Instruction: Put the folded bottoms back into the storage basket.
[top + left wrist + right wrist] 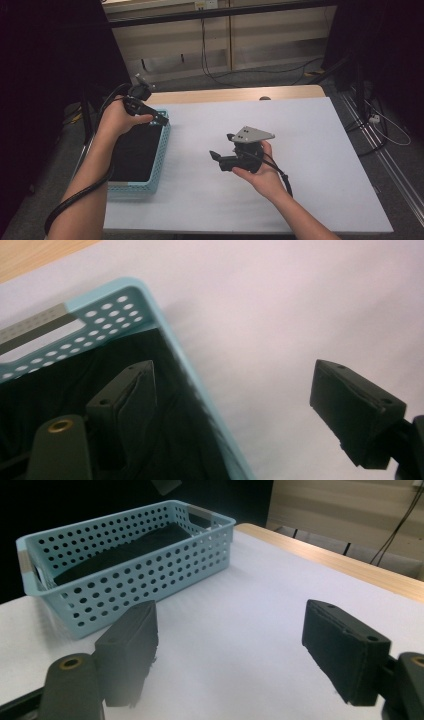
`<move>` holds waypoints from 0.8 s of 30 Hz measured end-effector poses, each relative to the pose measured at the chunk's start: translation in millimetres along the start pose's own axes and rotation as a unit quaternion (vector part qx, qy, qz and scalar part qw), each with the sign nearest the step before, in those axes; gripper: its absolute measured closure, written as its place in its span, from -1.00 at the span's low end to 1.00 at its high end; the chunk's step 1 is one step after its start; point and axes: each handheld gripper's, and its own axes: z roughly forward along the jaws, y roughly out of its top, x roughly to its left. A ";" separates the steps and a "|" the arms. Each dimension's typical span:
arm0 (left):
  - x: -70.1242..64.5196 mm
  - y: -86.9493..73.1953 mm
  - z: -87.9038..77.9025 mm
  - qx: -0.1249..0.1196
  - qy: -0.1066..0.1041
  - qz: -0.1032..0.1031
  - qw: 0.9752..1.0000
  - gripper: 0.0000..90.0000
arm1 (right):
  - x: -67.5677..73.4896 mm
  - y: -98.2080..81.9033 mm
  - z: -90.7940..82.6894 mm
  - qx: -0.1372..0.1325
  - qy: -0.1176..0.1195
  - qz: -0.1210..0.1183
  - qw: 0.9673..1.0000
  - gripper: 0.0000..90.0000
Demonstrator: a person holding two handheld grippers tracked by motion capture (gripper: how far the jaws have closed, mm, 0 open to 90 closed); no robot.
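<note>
High view: your left gripper [159,118] sits over the far right corner of the basket [162,150], jaws apart, nothing between them; the light blue basket lies at the table's [310,150] left edge with a black cloth [135,152] inside it. Your right gripper [216,157] hangs over the middle of the white table, pointing left toward the basket but well apart from it, grey plate [252,134] on top, jaws spread and empty. Left gripper view: one jaw hangs above the cloth [60,385] inside the basket [125,305], the other over bare table [280,305] outside it, so the jaws straddle the basket's rim; they are released, gripping nothing, and you can't tell if the inner one touches the cloth. Right gripper view: the jaws stand wide over the table [235,630], nothing held; the basket [150,575] sits ahead and left, near but apart, with the cloth [125,550] lying flat inside, and the wooden table edge [350,570] runs behind at the right
</note>
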 end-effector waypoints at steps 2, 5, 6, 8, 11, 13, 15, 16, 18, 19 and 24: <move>-4.7 0.1 1.5 -0.005 -0.007 0.002 1.000 -0.58 | -2.3 -1.5 -2.1 0.001 -0.001 0.001 1.000 -0.52; -11.9 0.4 3.6 -0.008 -0.014 0.010 1.000 -0.59 | -5.9 -3.6 -5.5 0.004 -0.004 0.000 1.000 -0.52; -14.9 0.5 4.5 -0.009 -0.015 0.013 1.000 -0.59 | -7.1 -4.5 -6.5 0.005 -0.004 0.000 1.000 -0.52; -20.3 0.7 6.9 -0.009 -0.019 0.018 1.000 -0.59 | -9.3 -6.3 -8.3 0.009 -0.005 -0.002 1.000 -0.52; -25.7 0.8 11.4 -0.015 -0.028 0.022 0.999 -0.60 | -12.2 -8.6 -11.5 0.014 -0.006 -0.005 1.000 -0.52; -28.3 0.4 14.9 -0.011 -0.032 0.028 0.999 -0.60 | -14.2 -10.2 -14.0 0.016 -0.010 -0.006 1.000 -0.52; -30.9 -0.2 18.5 -0.011 -0.035 0.031 0.999 -0.60 | -16.8 -12.2 -16.6 0.018 -0.011 -0.006 1.000 -0.52; -31.9 -0.4 20.2 -0.012 -0.037 0.033 0.999 -0.60 | -18.3 -13.3 -17.8 0.019 -0.013 -0.007 1.000 -0.52; -34.3 -1.3 23.6 -0.014 -0.037 0.036 0.999 -0.60 | -21.0 -15.6 -20.2 0.023 -0.014 -0.006 1.000 -0.52; -35.1 -1.5 24.6 -0.013 -0.040 0.039 0.998 -0.60 | -22.4 -16.8 -21.3 0.024 -0.016 -0.006 1.000 -0.52; -41.8 -4.4 31.3 -0.016 -0.046 0.049 0.998 -0.60 | -28.3 -23.1 -27.2 0.030 -0.019 -0.004 0.999 -0.53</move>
